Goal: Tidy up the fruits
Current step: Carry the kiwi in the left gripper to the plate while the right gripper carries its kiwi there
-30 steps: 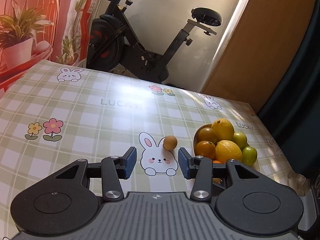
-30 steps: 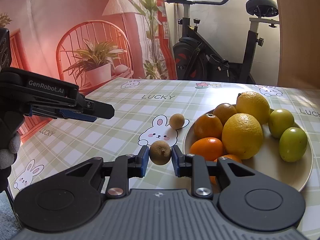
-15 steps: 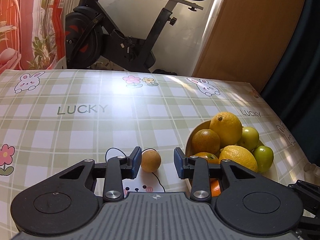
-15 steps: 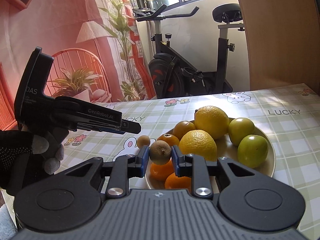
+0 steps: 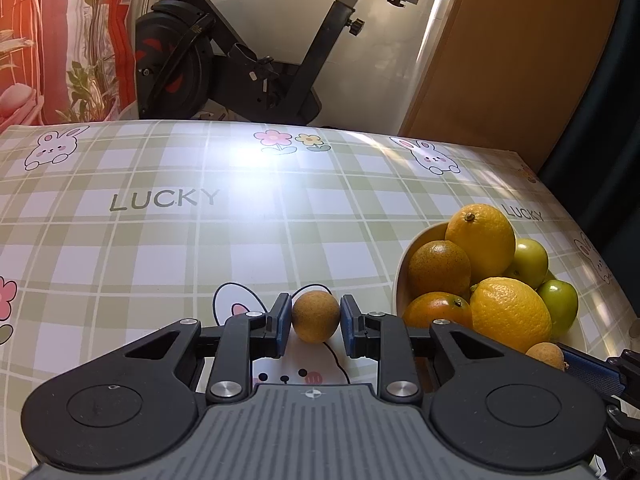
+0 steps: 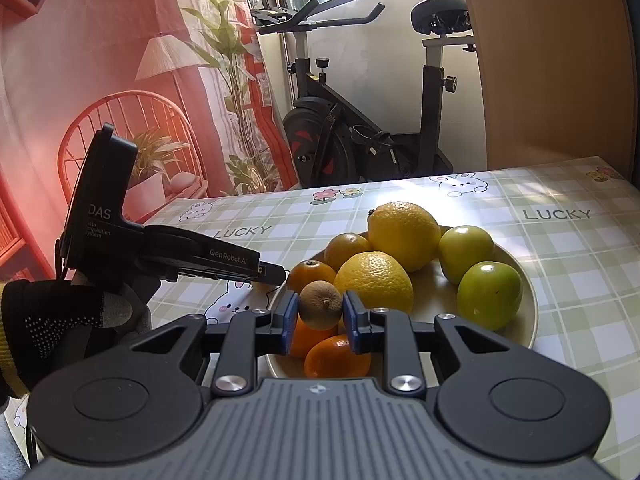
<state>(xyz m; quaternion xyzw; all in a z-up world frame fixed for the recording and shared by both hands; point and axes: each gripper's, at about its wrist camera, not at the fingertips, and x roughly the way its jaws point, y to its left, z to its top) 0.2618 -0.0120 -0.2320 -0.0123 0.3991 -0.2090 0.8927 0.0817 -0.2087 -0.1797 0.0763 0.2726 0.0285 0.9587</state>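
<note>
A small tan round fruit (image 5: 315,316) rests on the checked tablecloth (image 5: 160,248), just left of the bowl (image 5: 400,276). My left gripper (image 5: 315,312) is shut on it, both blue pads against its sides. In the right wrist view that gripper (image 6: 276,276) reaches in from the left, held by a gloved hand (image 6: 60,320). My right gripper (image 6: 320,309) is shut on a second small brownish fruit (image 6: 321,310), held above the near edge of the bowl (image 6: 524,320). The bowl carries lemons (image 6: 404,234), oranges (image 6: 336,360) and green fruits (image 6: 490,300).
An exercise bike (image 5: 240,52) stands beyond the far table edge, beside a wooden panel (image 5: 512,52). A red printed backdrop with a chair and plants (image 6: 120,128) hangs to the left. Bare tablecloth stretches left of and behind the bowl.
My left gripper moved forward and down to the small tan fruit and closed on it. My right gripper carried its brownish fruit from the table side to above the bowl's near edge.
</note>
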